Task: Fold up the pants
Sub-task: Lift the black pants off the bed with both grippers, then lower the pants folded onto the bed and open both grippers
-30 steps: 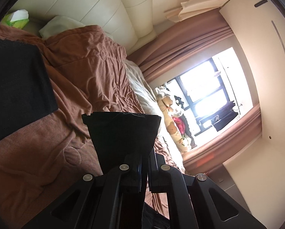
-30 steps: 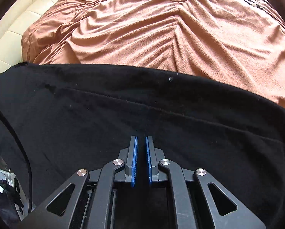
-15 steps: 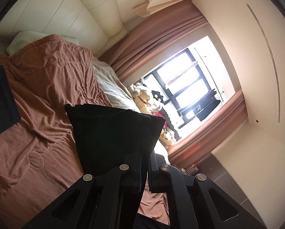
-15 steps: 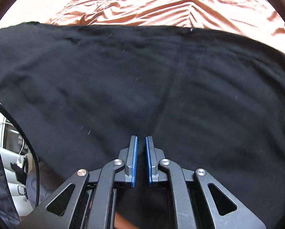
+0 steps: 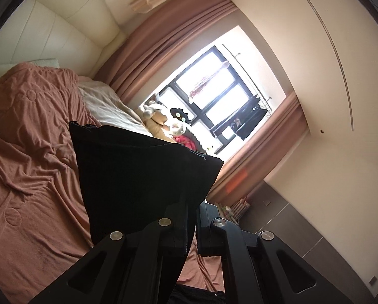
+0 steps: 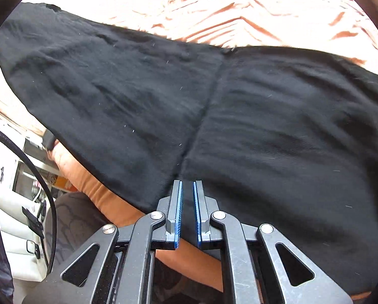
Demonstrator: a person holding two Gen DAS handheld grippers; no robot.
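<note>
Pinching black pants (image 5: 143, 177), left gripper (image 5: 192, 217) clamped on lifted hem, right gripper (image 6: 187, 210) clamped on cloth edge above bedspread (image 5: 32, 157).

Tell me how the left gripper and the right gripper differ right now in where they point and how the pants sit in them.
The left gripper points level toward the window; the right gripper angles down at the brown bedspread. A folded end of the black pants stands up out of the left one, off the bed; from the right one the cloth spreads wide across the bed. The left one's pads are hidden; the right one's blue pads show. Both are shut on the pants.
</note>
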